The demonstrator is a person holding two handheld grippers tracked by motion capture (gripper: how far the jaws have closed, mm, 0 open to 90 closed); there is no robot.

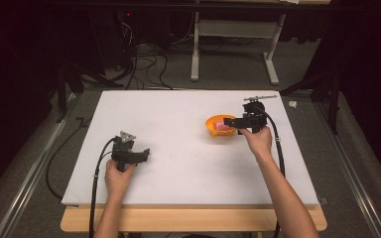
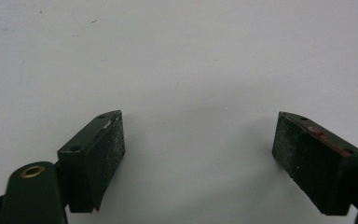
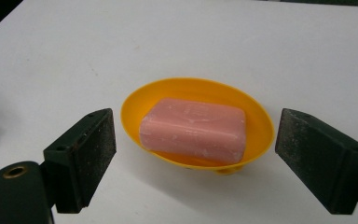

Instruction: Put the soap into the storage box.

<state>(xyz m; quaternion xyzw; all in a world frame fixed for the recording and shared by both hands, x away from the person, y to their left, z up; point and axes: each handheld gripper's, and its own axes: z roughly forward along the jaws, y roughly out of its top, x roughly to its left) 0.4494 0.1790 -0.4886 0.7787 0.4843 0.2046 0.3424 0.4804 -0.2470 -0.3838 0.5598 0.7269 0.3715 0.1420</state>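
Observation:
A pink bar of soap (image 3: 194, 129) lies in a shallow orange dish (image 3: 140, 95) on the white table. In the high view the dish (image 1: 213, 130) sits right of centre, with the soap (image 1: 221, 126) inside it. My right gripper (image 1: 229, 122) hovers at the dish's right side, pointing left; in the right gripper view my right gripper (image 3: 196, 154) is open, its jaws wide apart on either side of the dish, holding nothing. My left gripper (image 1: 144, 154) rests at the table's front left. Seen in its own view, my left gripper (image 2: 199, 156) is open over bare table.
The white table top (image 1: 168, 119) rests on a wooden board (image 1: 193, 220). Cables trail from both grippers off the front edge. Behind the table are a grey desk frame (image 1: 196, 44), floor cables and dark surroundings.

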